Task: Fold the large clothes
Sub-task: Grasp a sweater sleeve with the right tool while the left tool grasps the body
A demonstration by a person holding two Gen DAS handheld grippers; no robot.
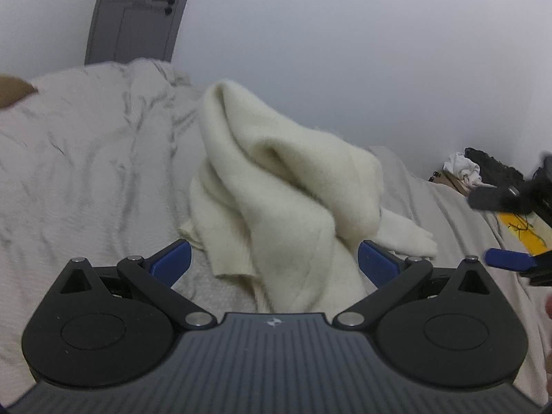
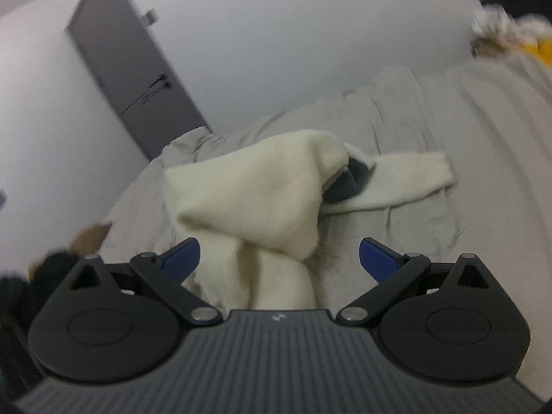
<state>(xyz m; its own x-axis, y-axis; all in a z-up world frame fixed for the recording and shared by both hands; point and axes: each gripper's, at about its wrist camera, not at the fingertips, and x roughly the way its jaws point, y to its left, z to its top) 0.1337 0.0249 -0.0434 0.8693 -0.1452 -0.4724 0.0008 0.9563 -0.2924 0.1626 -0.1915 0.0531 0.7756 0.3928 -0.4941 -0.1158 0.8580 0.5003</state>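
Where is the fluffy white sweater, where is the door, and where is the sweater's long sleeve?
fluffy white sweater [image 1: 276,186], left wrist view, on the middle of the heaped body.
door [image 2: 138,79], right wrist view, on its grey panel.
sleeve [image 2: 407,179], right wrist view, on the arm lying flat on the bed.

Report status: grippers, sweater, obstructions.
Both hand-held grippers open: left, right. Cream sweater bunched on bed, unfolded. Nothing blocking.

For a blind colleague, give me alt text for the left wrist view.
A cream sweater lies bunched on a grey bed, between the wide-open blue fingers of the left gripper. A grey door and white wall stand behind.
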